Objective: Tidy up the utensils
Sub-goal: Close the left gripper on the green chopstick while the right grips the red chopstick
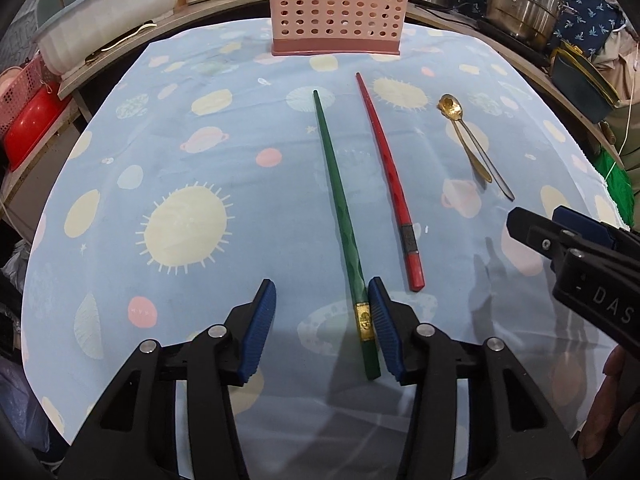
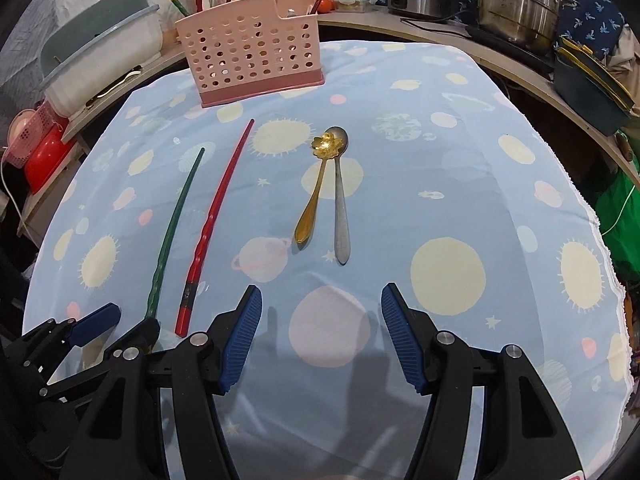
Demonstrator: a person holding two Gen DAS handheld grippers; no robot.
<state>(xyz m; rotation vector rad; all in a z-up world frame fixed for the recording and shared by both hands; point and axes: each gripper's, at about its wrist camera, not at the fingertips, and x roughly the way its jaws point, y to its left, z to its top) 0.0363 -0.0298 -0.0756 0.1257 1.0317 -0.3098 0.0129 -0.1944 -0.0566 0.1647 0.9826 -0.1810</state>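
Left hand-held gripper [image 1: 322, 330] spread, green chopstick [image 1: 338, 208] lying on bench cloth [image 1: 180, 140] btwn pads, against right pad, not pinched. Right hand-held gripper [image 2: 321, 336] spread, empty, near gold spoon [image 2: 316, 188] & silver spoon [image 2: 340, 200]. Red chopstick [image 1: 388, 176] beside green; pink basket [image 1: 332, 4] at far edge.

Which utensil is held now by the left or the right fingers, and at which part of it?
Nothing is held yet. The left gripper is open, with the thick end of the green chopstick between its fingers beside the right one. The right gripper is open over bare cloth.
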